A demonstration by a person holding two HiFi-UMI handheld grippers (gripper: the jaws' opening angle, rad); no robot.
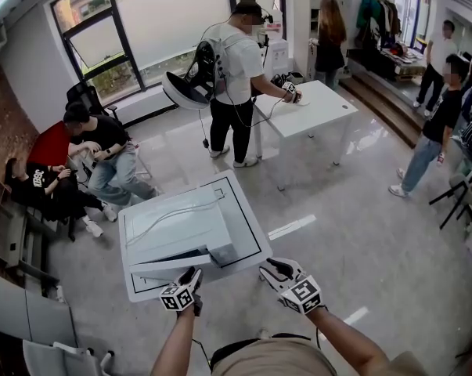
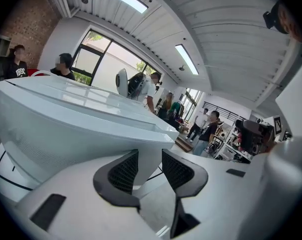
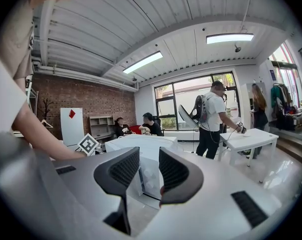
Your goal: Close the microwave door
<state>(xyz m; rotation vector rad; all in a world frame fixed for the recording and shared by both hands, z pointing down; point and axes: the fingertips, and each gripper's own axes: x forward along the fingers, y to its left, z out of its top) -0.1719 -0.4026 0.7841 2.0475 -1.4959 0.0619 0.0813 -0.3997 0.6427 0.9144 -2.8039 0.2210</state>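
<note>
Here, entered left to right.

- **People, seated:** two [image 1: 102, 143], on low seating by a red chair [image 1: 52, 143] at the far left wall, well apart from the work.
- **Counter:** one [image 1: 247, 225], a white square top with a thin black border line, standing on the grey floor [image 1: 361, 233].
- **Microwave:** one [image 1: 181, 225], white, resting on the counter and filling most of it.
  - Its long axis runs across the head view, with the right end slightly farther off.
  - Its front faces the person who holds the tools.
- **Door:** one [image 1: 177, 263], a pale strip along that near face. It seems to stand slightly out from the body, though the angle is hard to read.
- **Left hand-held gripper:** one [image 1: 190, 276], at the near edge of the microwave.
  - The jaws are spread.
  - The left gripper view shows a white upright edge of the microwave standing in the gap between the ribbed pads [image 2: 124, 171]. Whether they touch it cannot be told.
- **Right hand-held gripper:** one [image 1: 276, 269], just beside the microwave's right front corner.
  - The jaws are spread and grip nothing.
  - The microwave shows beyond them.
- **Second table:** one [image 1: 314, 108], white, farther back, with a standing person [image 1: 236, 69] in a backpack rig working at it.
- **Bystanders:** at least three on the right side of the room, all well away. Nothing stands between the tools and the door.
</note>
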